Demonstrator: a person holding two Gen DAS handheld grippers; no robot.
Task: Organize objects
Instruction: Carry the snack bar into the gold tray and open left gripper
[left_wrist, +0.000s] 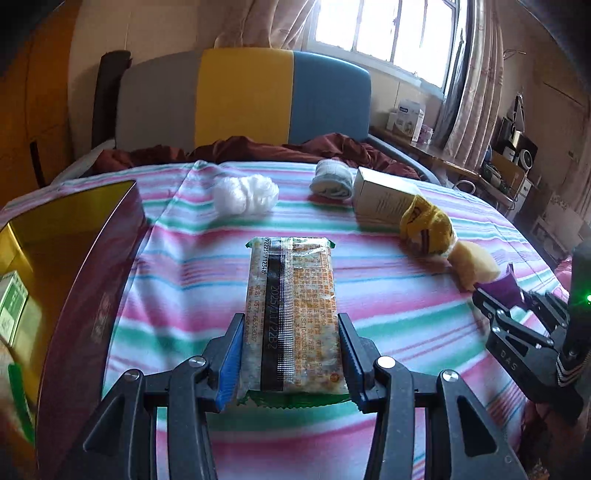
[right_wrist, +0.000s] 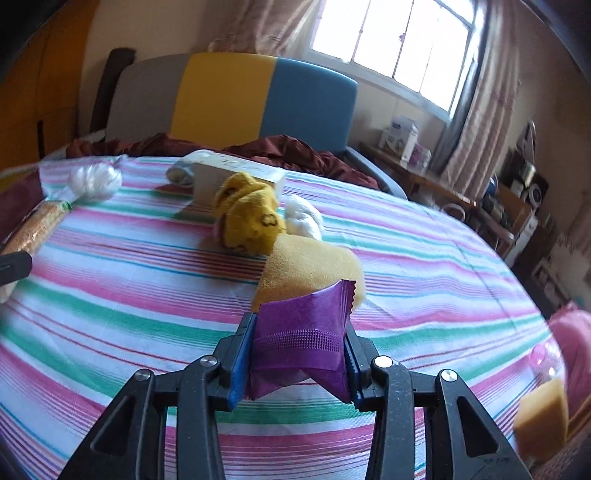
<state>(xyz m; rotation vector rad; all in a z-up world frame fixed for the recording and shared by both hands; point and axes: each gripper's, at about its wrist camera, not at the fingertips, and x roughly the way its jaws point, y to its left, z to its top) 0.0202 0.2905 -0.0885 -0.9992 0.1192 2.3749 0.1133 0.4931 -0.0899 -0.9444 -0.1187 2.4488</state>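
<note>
My left gripper is shut on a long cracker packet with printed text and a black seam strip, held above the striped bedsheet. My right gripper is shut on a small purple foil packet; it also shows at the right of the left wrist view. A maroon box with a gold inside lies open at the left. On the sheet lie a white sock ball, a grey sock roll, a white carton, a yellow sock and a yellow sponge.
A green-white carton lies inside the maroon box. A dark red blanket is bunched by the headboard. Another yellow sponge and a pink cloth sit at the right edge. A cluttered desk stands beyond the bed.
</note>
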